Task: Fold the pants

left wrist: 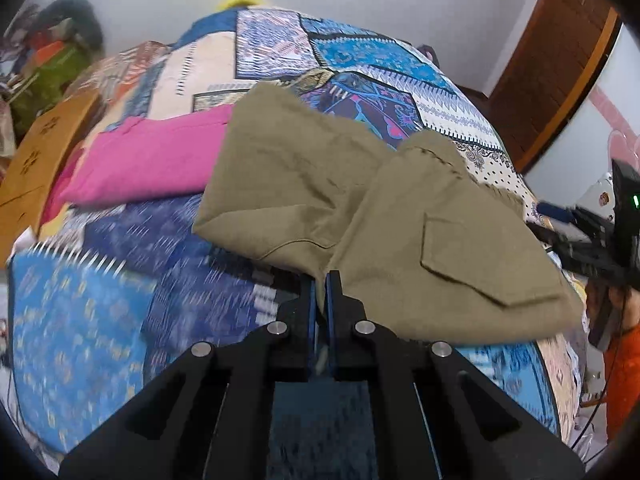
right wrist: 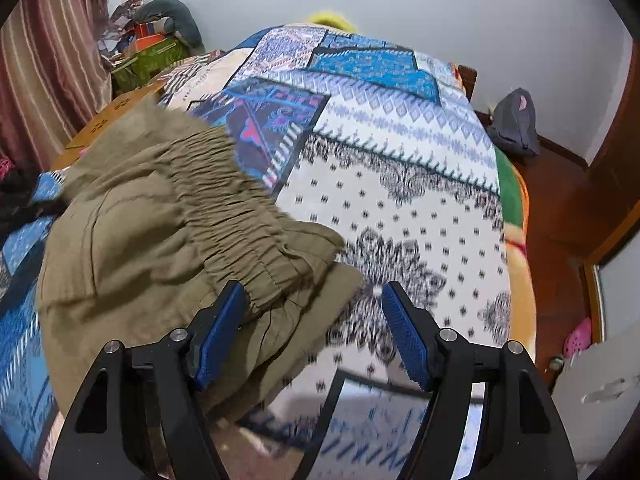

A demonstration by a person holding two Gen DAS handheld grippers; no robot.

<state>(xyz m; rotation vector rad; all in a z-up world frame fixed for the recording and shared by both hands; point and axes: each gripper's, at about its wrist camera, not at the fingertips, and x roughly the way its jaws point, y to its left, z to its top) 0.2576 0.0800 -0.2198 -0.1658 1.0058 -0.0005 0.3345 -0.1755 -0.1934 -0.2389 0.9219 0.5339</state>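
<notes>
Olive-khaki pants (left wrist: 360,184) lie partly folded on a patchwork bedspread (left wrist: 352,56). A flap pocket faces up near me. My left gripper (left wrist: 321,280) is shut on the pants' near edge, with cloth pinched between the blue pads. In the right wrist view the pants (right wrist: 152,232) lie at the left with the gathered elastic waistband (right wrist: 236,208) uppermost. My right gripper (right wrist: 312,296) is open. Its left finger (right wrist: 220,332) touches the waistband cloth and its right finger (right wrist: 404,336) is over the bare bedspread (right wrist: 420,200).
A folded pink garment (left wrist: 148,160) lies left of the pants. An orange wooden headboard (left wrist: 36,164) and a clutter pile (right wrist: 152,40) stand at the left. A dark bag (right wrist: 514,124) sits on the floor at the right. The right gripper's body (left wrist: 600,236) shows at the left view's right edge.
</notes>
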